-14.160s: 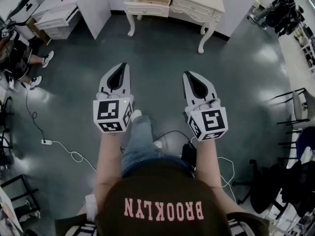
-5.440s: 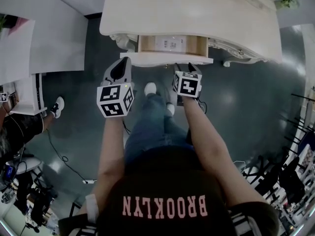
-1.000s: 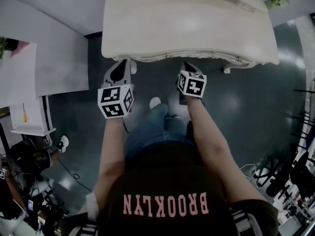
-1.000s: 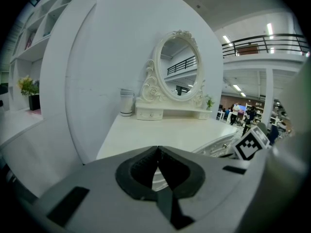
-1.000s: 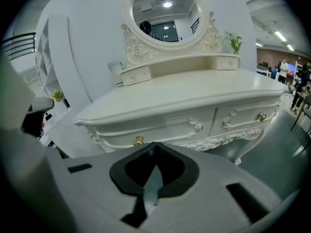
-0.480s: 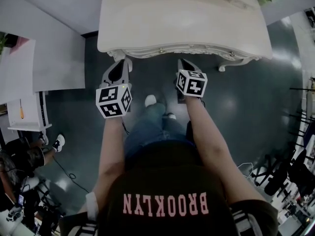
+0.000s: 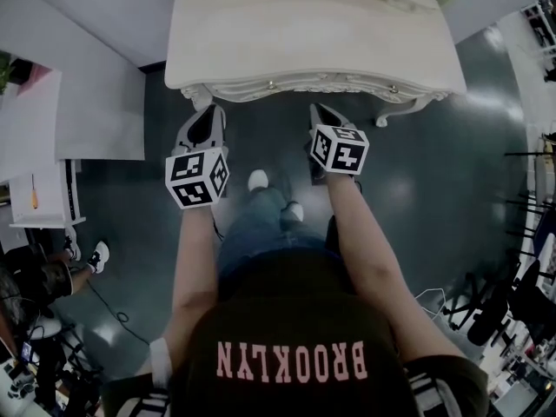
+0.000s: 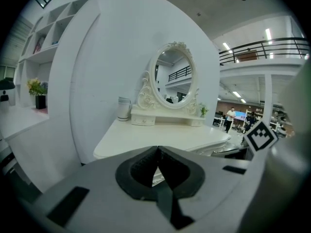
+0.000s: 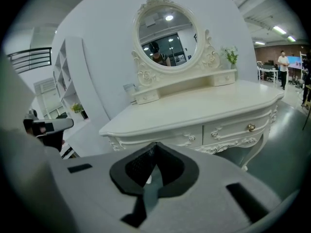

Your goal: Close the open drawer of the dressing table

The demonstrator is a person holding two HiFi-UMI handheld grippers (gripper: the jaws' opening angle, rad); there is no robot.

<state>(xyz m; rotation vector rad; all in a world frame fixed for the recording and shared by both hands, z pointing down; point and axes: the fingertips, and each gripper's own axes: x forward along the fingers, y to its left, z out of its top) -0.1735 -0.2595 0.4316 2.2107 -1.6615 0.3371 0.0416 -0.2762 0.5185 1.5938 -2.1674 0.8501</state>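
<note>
The mirror (image 9: 167, 30) stands at the back of the counter (image 9: 209, 103), a cup (image 9: 129, 87) to its left and a plant (image 9: 231, 56) to its right. The left hand-held gripper (image 7: 213, 109) and right hand-held gripper (image 7: 314, 109) hang before the counter, apart from it.

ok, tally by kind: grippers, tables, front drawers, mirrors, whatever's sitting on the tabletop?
Grippers: 2 (left gripper, right gripper, both shut, empty)
Dressing table: 1
Front drawers: 2, both closed
Oval mirror: 1
Potted plant on the tabletop: 1
White cup on the tabletop: 1
Total: 8
</note>
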